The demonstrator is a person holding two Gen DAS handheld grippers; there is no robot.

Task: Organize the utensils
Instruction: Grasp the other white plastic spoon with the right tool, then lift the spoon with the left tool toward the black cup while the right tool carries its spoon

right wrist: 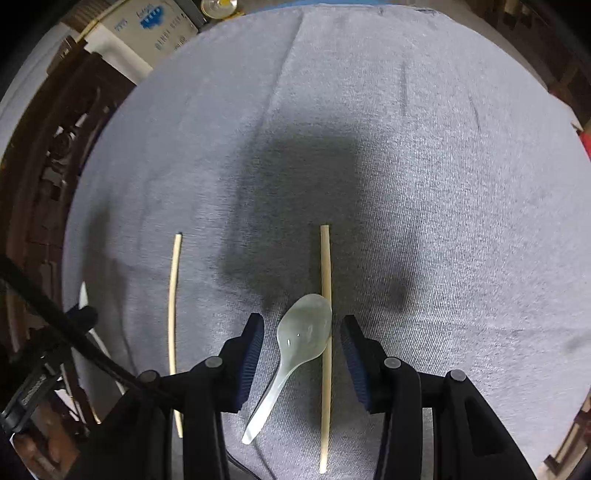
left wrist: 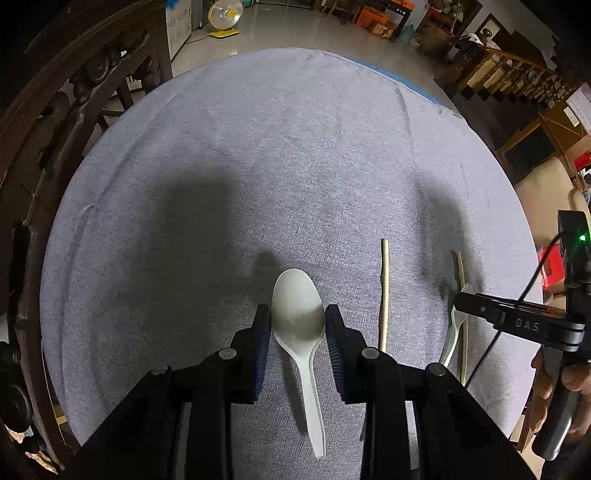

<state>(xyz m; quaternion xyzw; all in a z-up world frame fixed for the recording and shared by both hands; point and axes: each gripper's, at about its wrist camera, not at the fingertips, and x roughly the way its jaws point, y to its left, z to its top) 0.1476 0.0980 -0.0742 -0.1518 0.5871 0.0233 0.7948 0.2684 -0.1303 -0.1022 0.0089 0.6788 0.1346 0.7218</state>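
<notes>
A white plastic spoon (left wrist: 295,295) sits bowl-first between the pads of my left gripper (left wrist: 298,322), which is shut on the bowl, handle trailing back toward the camera. My right gripper (right wrist: 302,326) is open and points down at the grey cloth (right wrist: 406,147). It straddles a translucent spoon (right wrist: 291,350) and a pale wooden chopstick (right wrist: 325,266) that touches the bowl's right side; a small gap shows at each pad. A second chopstick (right wrist: 173,314) lies parallel, further left. In the left wrist view that chopstick (left wrist: 384,295) lies between the two grippers, with the right gripper (left wrist: 463,304) at the far right.
The grey cloth (left wrist: 295,147) covers the whole table. Dark carved wooden furniture (left wrist: 55,129) runs along its left edge. A person's hand (left wrist: 569,376) grips the right tool's handle beyond the right rim. A floor fan (left wrist: 224,16) and stacked boxes stand far behind.
</notes>
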